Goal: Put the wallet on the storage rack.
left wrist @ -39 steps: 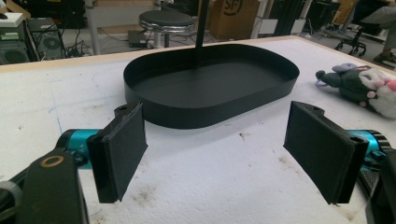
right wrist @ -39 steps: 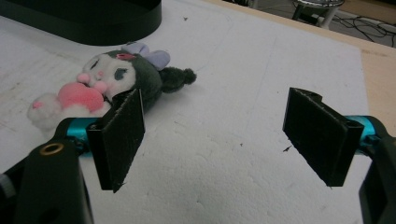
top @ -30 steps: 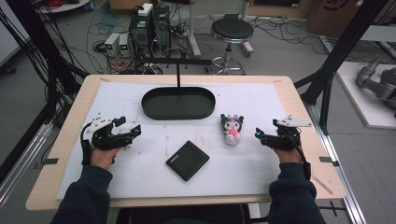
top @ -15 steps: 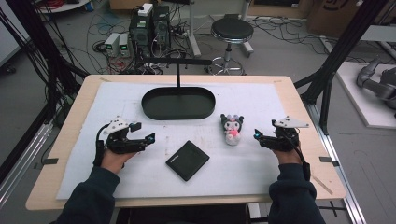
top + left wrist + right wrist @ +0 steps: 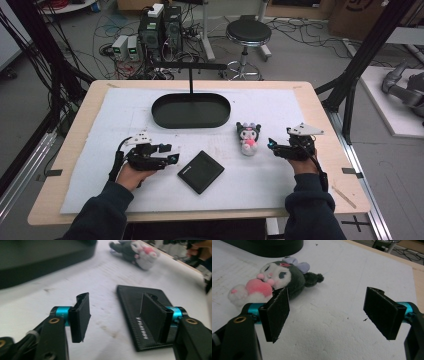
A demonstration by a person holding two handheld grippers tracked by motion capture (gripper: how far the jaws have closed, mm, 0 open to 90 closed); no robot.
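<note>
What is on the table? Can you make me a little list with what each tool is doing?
left tool: open, jaws have just been closing, nothing between them, beside the black wallet
right tool: open, near the plush toy
plush toy: lying on the white mat, untouched
wallet: flat on the mat
black tray: at the far side

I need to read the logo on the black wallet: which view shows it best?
The left gripper view: the black wallet lies close, its embossed lettering visible along one edge. The high view shows the wallet whole but small; the right gripper view looks toward the plush toy.
</note>
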